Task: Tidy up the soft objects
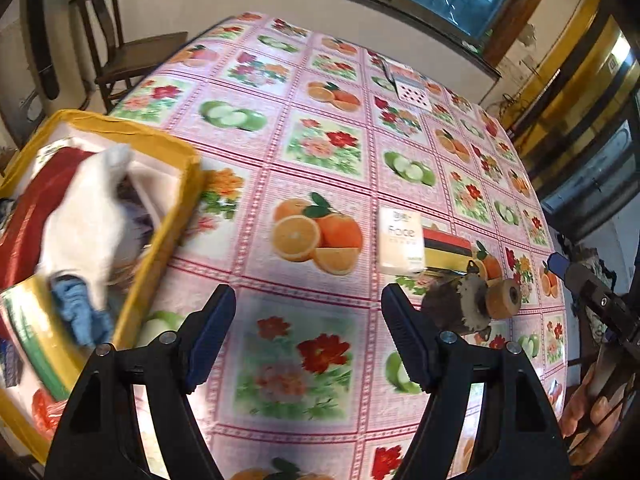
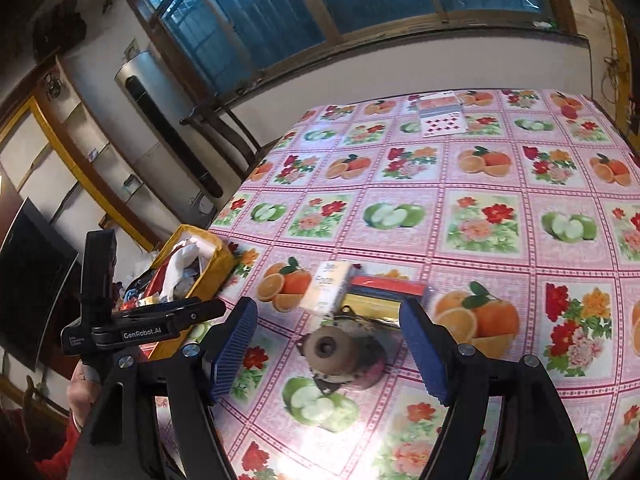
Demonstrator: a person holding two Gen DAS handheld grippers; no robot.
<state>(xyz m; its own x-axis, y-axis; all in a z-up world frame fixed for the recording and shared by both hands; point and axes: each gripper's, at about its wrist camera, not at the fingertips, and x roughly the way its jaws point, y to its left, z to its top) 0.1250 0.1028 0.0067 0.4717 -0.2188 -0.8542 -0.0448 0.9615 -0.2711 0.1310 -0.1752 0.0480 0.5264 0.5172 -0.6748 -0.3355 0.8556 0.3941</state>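
A yellow fabric bin (image 1: 168, 216) stands at the table's left edge, holding a white cloth (image 1: 88, 216), a red cloth (image 1: 28, 216) and a blue cloth (image 1: 80, 312). The same bin (image 2: 218, 264) shows left of centre in the right wrist view. My left gripper (image 1: 308, 332) is open over the tablecloth just right of the bin, nothing between its fingers. My right gripper (image 2: 328, 348) is open, hovering around a brown motor-like part (image 2: 340, 354) on the table. A white tissue pack (image 1: 402, 240) (image 2: 326, 286) lies beyond it.
A red and yellow flat box (image 1: 448, 248) (image 2: 384, 292) lies beside the tissue pack. Playing cards (image 2: 440, 118) (image 1: 412, 92) sit at the table's far end. A wooden chair (image 1: 132, 60) stands behind the table. The fruit-print tablecloth (image 2: 500, 220) covers the table.
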